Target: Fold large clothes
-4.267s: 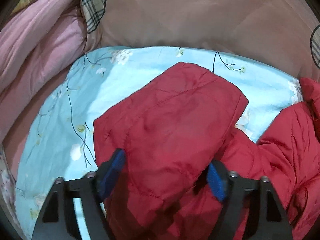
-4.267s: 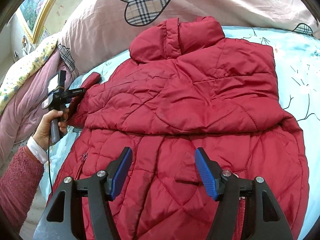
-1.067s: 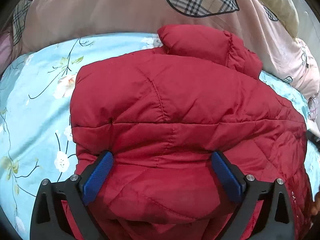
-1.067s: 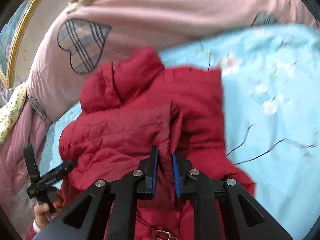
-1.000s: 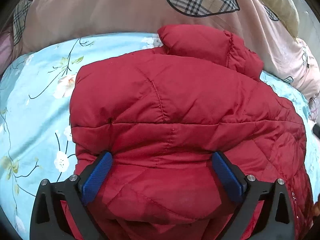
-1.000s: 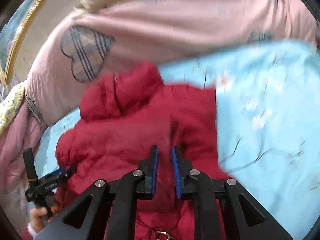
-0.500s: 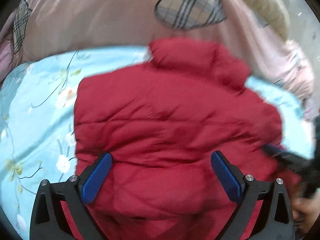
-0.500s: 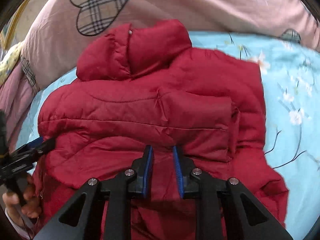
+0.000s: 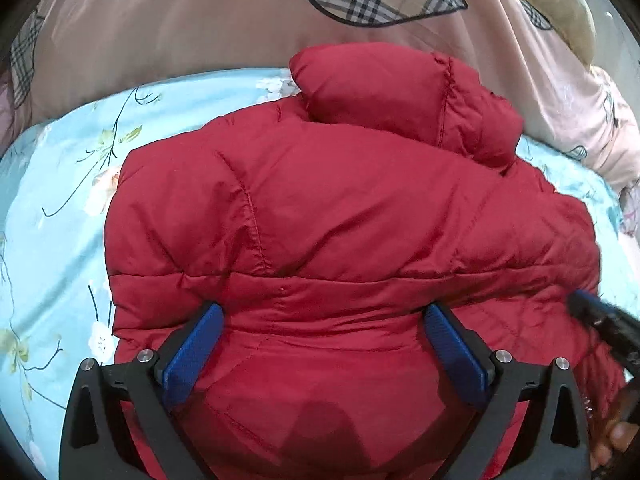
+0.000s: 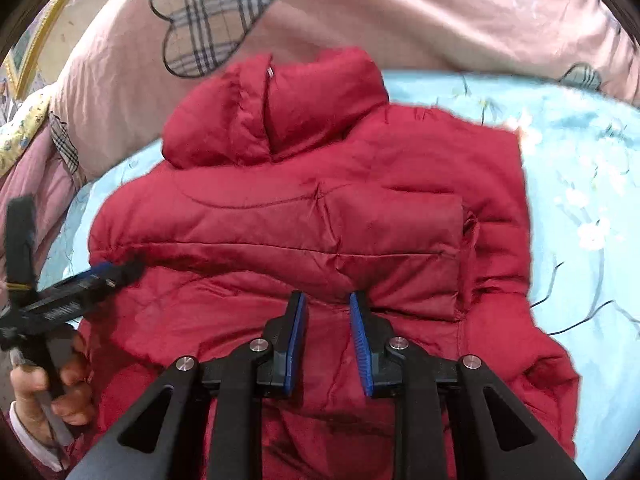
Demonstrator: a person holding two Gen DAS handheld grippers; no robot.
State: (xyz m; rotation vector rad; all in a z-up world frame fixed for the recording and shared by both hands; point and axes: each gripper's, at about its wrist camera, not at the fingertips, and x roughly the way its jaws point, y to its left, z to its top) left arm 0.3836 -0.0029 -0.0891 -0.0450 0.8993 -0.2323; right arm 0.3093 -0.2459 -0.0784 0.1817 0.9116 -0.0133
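Right tongs [image 10: 326,320] just let go of the sleeve: half a second ago they were nearly shut, now narrowly parted, empty. Both sleeves lie crossed over the red puffer jacket [image 9: 340,208], which sits on the floral bed sheet [image 9: 60,168]. Left tongs [image 9: 320,344] hover wide, empty. Sleeve stage looks done; hem fold likely next. Quilted, slick, puffy shell; stand-up collar [image 10: 276,112] bulges.

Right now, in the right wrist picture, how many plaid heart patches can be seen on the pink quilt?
3. One large heart lies above the red jacket's collar, one small heart is at the left edge, and one partial heart is at the right. Others may be hidden.
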